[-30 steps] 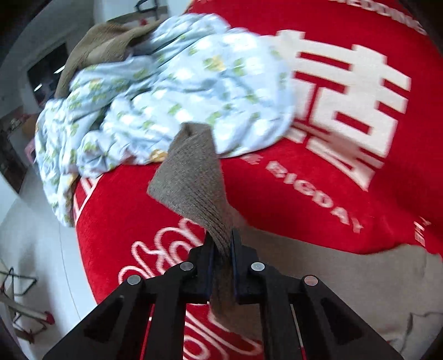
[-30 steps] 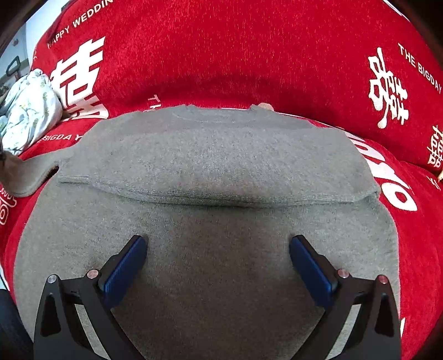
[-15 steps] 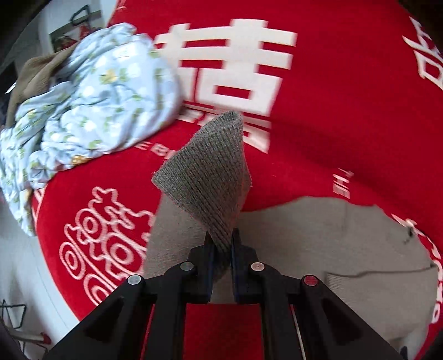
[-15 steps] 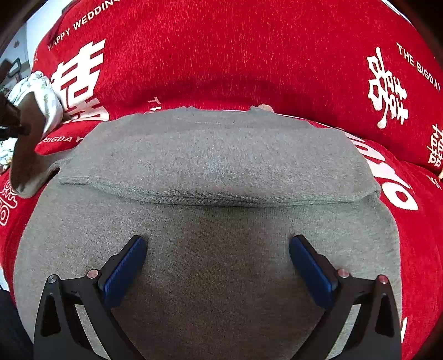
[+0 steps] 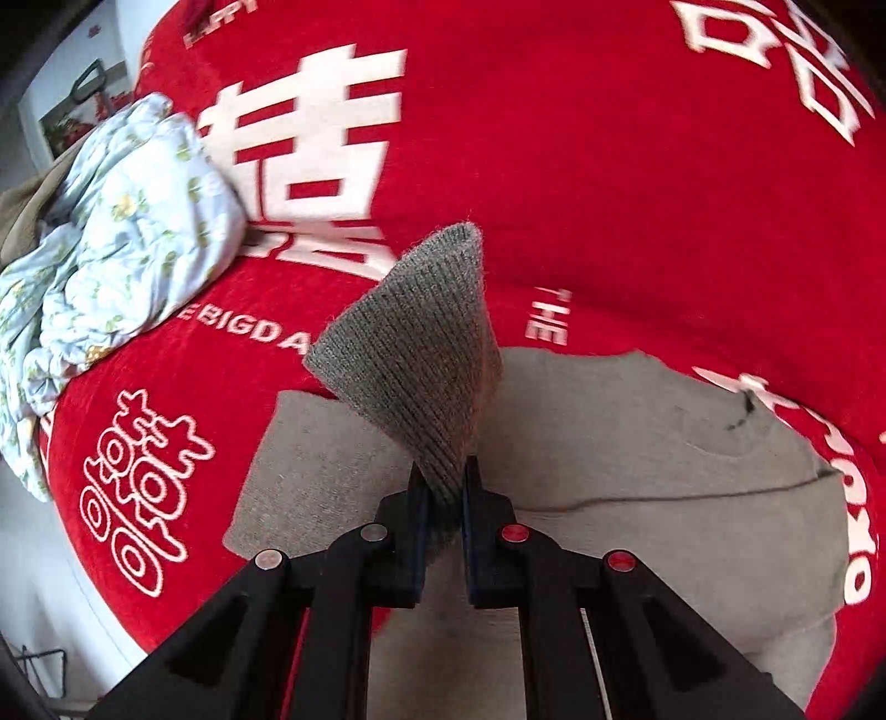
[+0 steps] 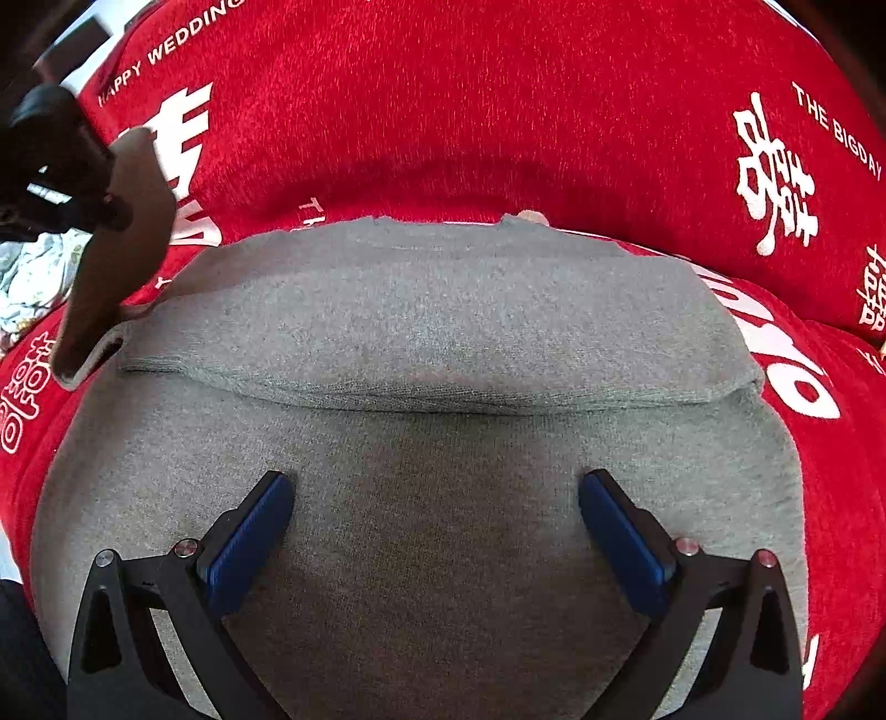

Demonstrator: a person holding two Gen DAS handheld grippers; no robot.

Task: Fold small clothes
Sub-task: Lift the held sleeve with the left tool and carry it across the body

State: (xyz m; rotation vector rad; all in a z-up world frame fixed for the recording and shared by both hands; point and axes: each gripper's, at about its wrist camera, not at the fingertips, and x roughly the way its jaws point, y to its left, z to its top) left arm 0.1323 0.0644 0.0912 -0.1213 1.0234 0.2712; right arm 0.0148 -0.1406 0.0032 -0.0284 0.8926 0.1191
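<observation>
Red cover (image 6: 498, 111), white print throughout. Right wrist view: "HAPPY WEDDING" (image 6: 166, 52) along the upper left edge; "THE BIGDAY" (image 6: 836, 130) at upper right, beside a Chinese double-happiness character (image 6: 775, 177). Left wrist view: a large double-happiness character (image 5: 310, 149); below it "E BIGDA" (image 5: 243, 332), cut off by grey knit; "THE" (image 5: 548, 315) to its right.

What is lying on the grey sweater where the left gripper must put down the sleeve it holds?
Nothing visible. The left gripper holds the sleeve raised, and the sweater body is bare; the open right gripper hovers nearer its hem.
</observation>
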